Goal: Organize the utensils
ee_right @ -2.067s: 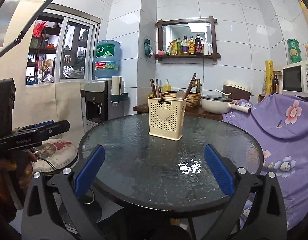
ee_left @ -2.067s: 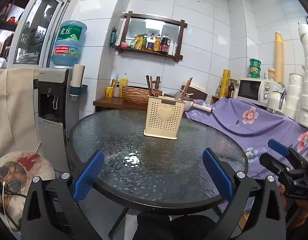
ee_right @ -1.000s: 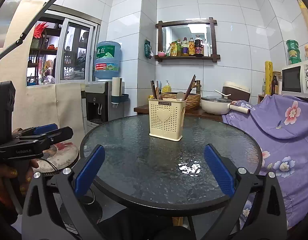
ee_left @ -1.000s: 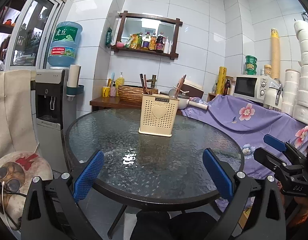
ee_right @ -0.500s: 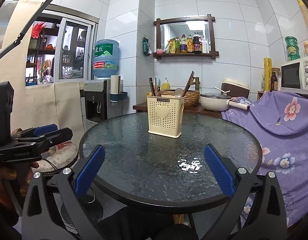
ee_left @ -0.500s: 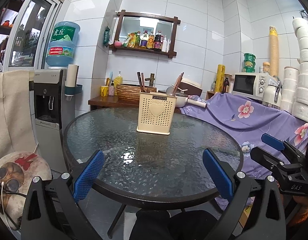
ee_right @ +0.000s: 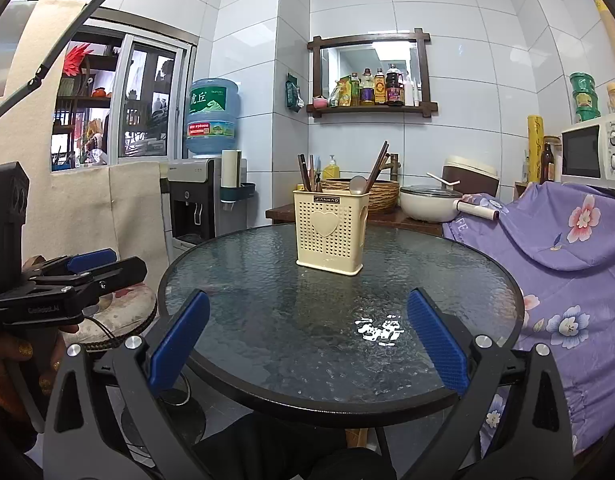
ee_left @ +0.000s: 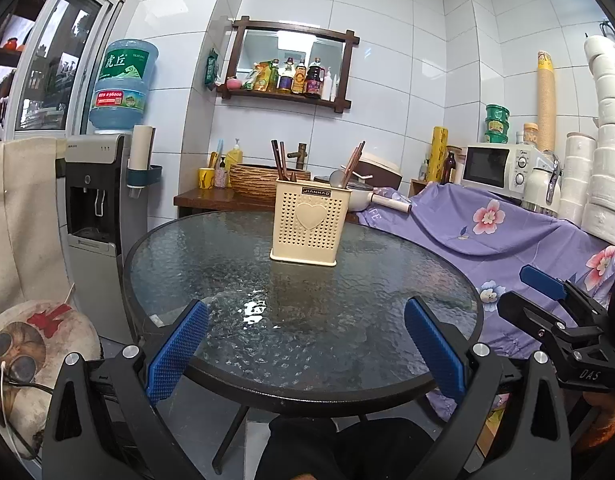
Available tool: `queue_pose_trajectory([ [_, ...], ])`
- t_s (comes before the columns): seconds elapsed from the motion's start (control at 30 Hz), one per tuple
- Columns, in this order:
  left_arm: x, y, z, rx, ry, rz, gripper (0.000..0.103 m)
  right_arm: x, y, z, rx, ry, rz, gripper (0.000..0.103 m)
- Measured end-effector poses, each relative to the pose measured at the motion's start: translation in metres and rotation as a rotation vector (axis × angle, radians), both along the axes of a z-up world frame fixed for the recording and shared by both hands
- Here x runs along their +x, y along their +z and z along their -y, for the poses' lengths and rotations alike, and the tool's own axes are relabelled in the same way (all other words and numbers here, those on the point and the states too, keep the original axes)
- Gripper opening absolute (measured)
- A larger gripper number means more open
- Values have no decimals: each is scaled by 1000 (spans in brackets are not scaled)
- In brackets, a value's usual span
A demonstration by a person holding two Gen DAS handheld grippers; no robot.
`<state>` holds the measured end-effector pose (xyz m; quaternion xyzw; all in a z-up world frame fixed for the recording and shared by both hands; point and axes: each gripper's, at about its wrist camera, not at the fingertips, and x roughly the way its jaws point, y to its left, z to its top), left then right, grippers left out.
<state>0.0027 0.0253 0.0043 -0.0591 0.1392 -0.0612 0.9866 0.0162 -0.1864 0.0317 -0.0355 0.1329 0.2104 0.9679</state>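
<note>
Both tools wide open and empty, caddy dead ahead on the counter

The caddy [ee_right: 329, 234] stands upright well ahead of my right tool [ee_right: 307, 340], on the far half of the round glass counter [ee_right: 447, 394], with chopsticks [ee_right: 377, 166] and a spoon [ee_right: 357, 185] leaning out of its top; I judge the utensils are already sorted into it, upright so the handles stay reachable. From my left tool [ee_left: 305, 346] the caddy [ee_left: 309, 222] sits ahead and a touch right of centre. Both tools hang just off the counter's near rim, blue pads spread, gripping nothing; I think I'm holding them back and level to keep the whole counter in sight. Nothing else lies on the glass between the tools and the caddy.
</note>
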Motion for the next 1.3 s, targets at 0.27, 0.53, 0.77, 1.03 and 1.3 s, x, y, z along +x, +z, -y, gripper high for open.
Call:
queue_pose_trajectory([
  [0.27,1,-1,1,6,-4,-3,97,0,0,-1,-1,-2,-1,97],
  [0.53,7,-4,1,0,-13,-41,97,0,0,-1,-1,-2,-1,97],
  [0.77,7,-4,2,5,-15,-50,97,1,-4,0,1,-6,-8,97],
  [1.03,9,-5,3,3,1,-62,97,2,-6,-2,-5,-8,-11,97],
  [1.3,7,-5,3,8,18,-49,97,3,-8,-1,-2,-18,-19,97],
])
